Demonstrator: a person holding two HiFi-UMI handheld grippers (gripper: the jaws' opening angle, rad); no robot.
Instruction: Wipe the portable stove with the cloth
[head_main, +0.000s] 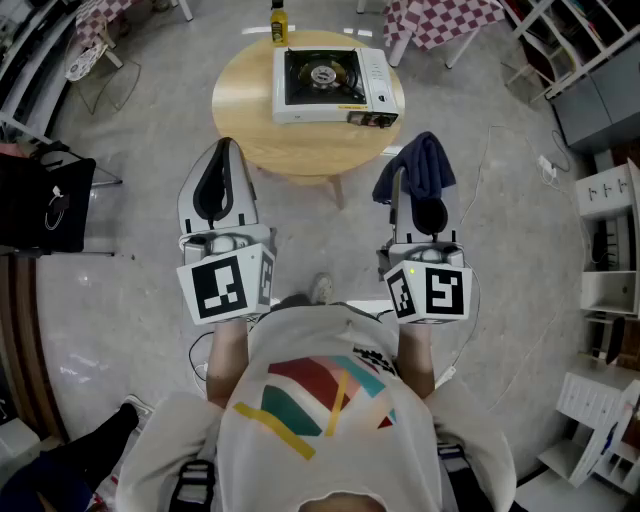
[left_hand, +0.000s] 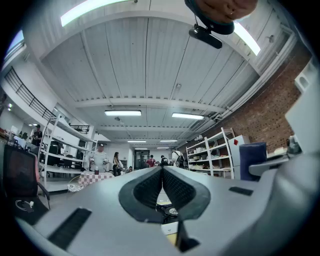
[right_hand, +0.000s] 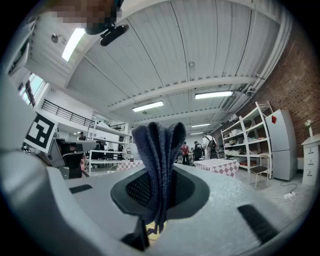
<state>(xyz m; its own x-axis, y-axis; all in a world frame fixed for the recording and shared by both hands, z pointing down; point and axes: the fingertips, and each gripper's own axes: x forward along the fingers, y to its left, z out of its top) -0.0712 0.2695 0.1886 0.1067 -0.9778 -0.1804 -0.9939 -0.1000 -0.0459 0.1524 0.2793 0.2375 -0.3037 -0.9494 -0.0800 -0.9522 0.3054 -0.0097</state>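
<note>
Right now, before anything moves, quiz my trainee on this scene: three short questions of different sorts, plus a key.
1. Which holds the dark blue cloth? A left gripper, B right gripper, C neither.
2. True or false: the portable stove stands on the floor.
3. Fill in: the left gripper's jaws are ___, with nothing between them.
Key: 1 B. 2 False; it stands on the round wooden table. 3 shut.
</note>
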